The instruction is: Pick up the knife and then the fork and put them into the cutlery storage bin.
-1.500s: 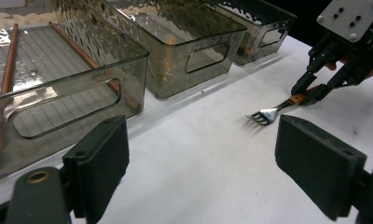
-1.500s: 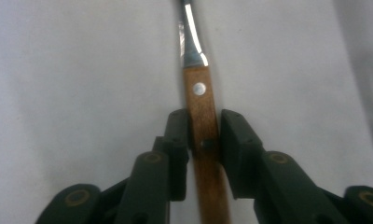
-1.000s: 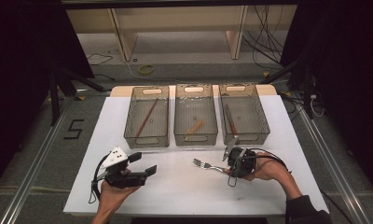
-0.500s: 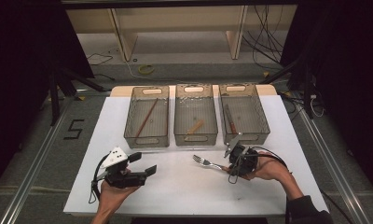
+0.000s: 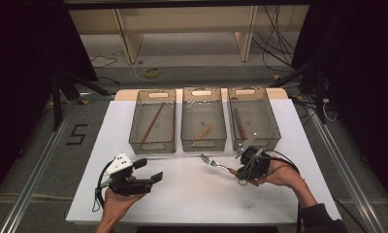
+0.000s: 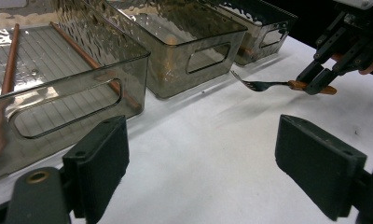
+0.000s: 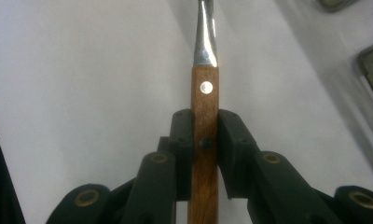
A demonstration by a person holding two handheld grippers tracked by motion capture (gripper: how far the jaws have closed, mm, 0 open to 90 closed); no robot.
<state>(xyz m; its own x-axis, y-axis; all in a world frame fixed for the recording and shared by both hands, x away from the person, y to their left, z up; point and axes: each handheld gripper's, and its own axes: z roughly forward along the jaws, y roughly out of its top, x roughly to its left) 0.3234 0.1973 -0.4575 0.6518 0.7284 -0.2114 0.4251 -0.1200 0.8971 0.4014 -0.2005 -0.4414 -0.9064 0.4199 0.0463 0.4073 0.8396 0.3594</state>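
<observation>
A fork with a wooden handle is held just above the white table, tines pointing left toward the table's middle. My right gripper is shut on that handle. In the right gripper view the pads press both sides of the wooden handle, and the metal neck runs up out of the picture. My left gripper rests at the front left, open, with nothing between its fingers. From there I see the fork and the right gripper off to the right.
Three clear bins stand in a row at the table's far side. The left bin holds long brown sticks, the middle bin a short wooden piece, and the right bin a dark-handled utensil. White table lies between the two grippers.
My right gripper has shifted the fork slightly toward the bins. The left gripper has stayed put.
</observation>
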